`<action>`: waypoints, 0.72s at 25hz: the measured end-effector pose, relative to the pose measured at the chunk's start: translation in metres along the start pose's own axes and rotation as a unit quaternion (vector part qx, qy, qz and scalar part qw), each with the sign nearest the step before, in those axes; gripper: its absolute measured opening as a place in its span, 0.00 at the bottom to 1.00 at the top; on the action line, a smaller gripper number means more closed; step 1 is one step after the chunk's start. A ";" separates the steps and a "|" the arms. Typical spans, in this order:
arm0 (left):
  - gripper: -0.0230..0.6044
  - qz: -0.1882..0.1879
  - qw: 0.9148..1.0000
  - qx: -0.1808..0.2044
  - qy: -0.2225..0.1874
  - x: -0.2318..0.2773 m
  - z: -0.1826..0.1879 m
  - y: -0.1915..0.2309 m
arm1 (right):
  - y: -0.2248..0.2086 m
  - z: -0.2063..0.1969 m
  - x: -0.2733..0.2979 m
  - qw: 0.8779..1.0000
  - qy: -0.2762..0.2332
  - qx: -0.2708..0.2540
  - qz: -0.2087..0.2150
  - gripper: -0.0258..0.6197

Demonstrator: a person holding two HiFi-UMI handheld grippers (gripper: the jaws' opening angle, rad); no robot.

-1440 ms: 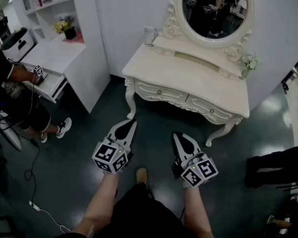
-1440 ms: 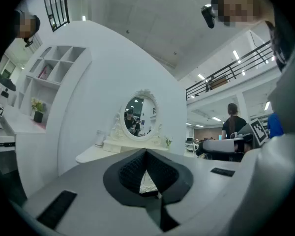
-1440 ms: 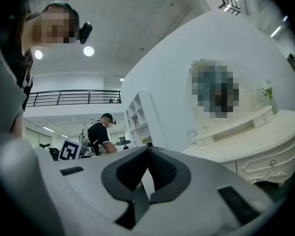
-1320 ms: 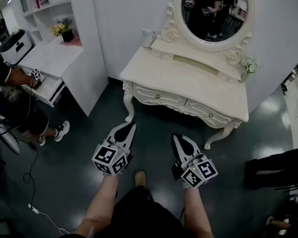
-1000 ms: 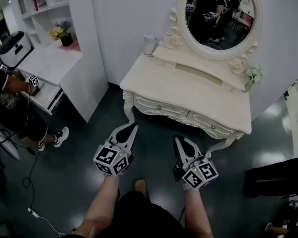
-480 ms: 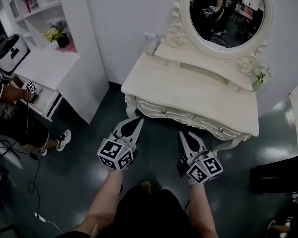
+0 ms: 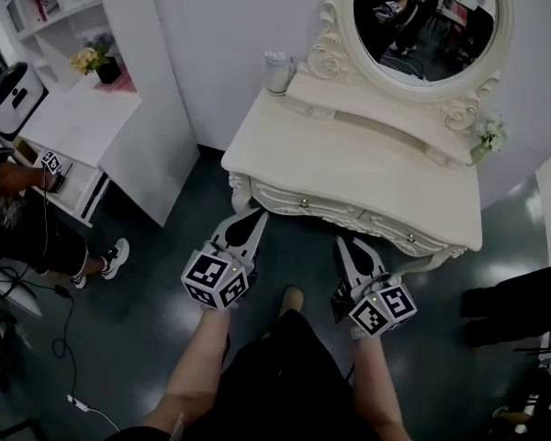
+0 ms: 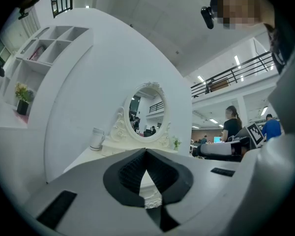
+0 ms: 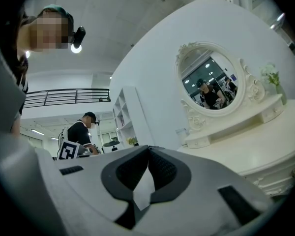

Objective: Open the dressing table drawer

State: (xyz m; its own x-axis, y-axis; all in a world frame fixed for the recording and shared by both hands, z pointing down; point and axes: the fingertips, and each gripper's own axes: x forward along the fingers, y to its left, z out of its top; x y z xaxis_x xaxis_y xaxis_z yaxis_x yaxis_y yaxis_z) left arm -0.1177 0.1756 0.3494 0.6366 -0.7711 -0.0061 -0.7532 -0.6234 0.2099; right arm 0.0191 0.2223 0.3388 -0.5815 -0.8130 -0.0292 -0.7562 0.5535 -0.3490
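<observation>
White cup [image 7: 275, 72] noted on dressing table [image 7: 349, 168], back left corner; small flower sprig [image 7: 489, 134] at back right. White shelf unit [image 7: 46, 7] at upper left; yellow flowers [image 7: 84, 58] in dark pot [image 7: 108, 72] placed on desk [image 7: 73, 118] below. Second person [image 7: 23, 232] seen at left edge. Cable [image 7: 66, 347] trailed across dark floor [image 7: 147, 338].

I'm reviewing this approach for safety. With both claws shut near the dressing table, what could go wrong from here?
1. The left claw and right claw are shut and empty; pushed on like this, they would likely bump a drawer knob rather than grip it.
2. The left claw looks close to the carved corner of the dressing table and could knock it.
3. A hard tug might shake the cup and flower vase on the table.
</observation>
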 end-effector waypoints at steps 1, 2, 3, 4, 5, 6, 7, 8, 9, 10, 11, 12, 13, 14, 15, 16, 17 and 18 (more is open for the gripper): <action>0.04 0.000 1.000 0.001 0.000 0.003 0.001 0.003 | -0.002 0.000 0.004 1.000 0.000 0.000 0.000 0.04; 0.04 0.001 1.000 0.001 -0.001 0.006 0.001 0.006 | -0.004 0.000 0.008 1.000 0.000 0.000 0.002 0.04; 0.04 0.002 1.000 0.001 -0.001 0.010 0.002 0.009 | -0.007 0.000 0.013 1.000 0.001 0.001 0.004 0.04; 0.04 0.004 1.000 0.002 -0.002 0.014 0.002 0.013 | -0.010 0.000 0.018 1.000 0.001 0.002 0.006 0.04; 0.04 0.006 1.000 0.003 -0.002 0.019 0.003 0.017 | -0.013 0.000 0.023 1.000 0.002 0.003 0.009 0.04; 0.04 0.008 1.000 0.003 -0.003 0.023 0.003 0.021 | -0.017 0.001 0.029 1.000 0.003 0.004 0.012 0.04; 0.04 0.011 1.000 0.004 -0.002 0.028 0.004 0.026 | -0.021 0.001 0.036 1.000 0.003 0.005 0.014 0.05; 0.04 0.013 1.000 0.005 -0.002 0.033 0.005 0.031 | -0.025 0.001 0.043 1.000 0.003 0.006 0.016 0.05; 0.04 0.016 1.000 0.005 -0.003 0.037 0.006 0.038 | -0.029 0.002 0.051 1.000 0.004 0.006 0.018 0.05; 0.04 0.017 1.000 0.004 -0.003 0.043 0.007 0.044 | -0.034 0.002 0.059 1.000 0.004 0.007 0.018 0.04; 0.04 0.019 1.000 0.003 -0.004 0.049 0.008 0.051 | -0.039 0.003 0.067 1.000 0.003 0.008 0.019 0.05; 0.04 0.020 1.000 0.002 -0.003 0.055 0.008 0.057 | -0.044 0.004 0.076 1.000 0.003 0.009 0.020 0.04; 0.04 0.020 1.000 0.001 -0.002 0.061 0.008 0.062 | -0.050 0.004 0.084 1.000 0.004 0.011 0.021 0.05; 0.04 0.021 1.000 0.001 -0.001 0.068 0.008 0.068 | -0.055 0.004 0.092 1.000 0.005 0.013 0.022 0.05; 0.04 0.021 1.000 0.000 0.001 0.075 0.007 0.073 | -0.062 0.003 0.099 1.000 0.007 0.016 0.022 0.05; 0.04 0.021 1.000 -0.001 0.003 0.083 0.006 0.079 | -0.069 0.002 0.107 1.000 0.010 0.018 0.022 0.05; 0.04 0.020 1.000 -0.003 0.004 0.091 0.004 0.084 | -0.076 0.001 0.115 0.999 0.012 0.020 0.022 0.05; 0.04 0.020 1.000 -0.004 0.006 0.099 0.003 0.088 | -0.083 0.001 0.123 0.999 0.015 0.021 0.022 0.05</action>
State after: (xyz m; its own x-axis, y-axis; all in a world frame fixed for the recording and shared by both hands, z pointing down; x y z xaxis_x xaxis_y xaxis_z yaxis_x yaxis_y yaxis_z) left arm -0.1214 0.0435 0.3646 0.6083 -0.7936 0.0139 -0.7763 -0.5912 0.2185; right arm 0.0107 0.0767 0.3630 -0.6227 -0.7823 -0.0178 -0.7169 0.5795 -0.3875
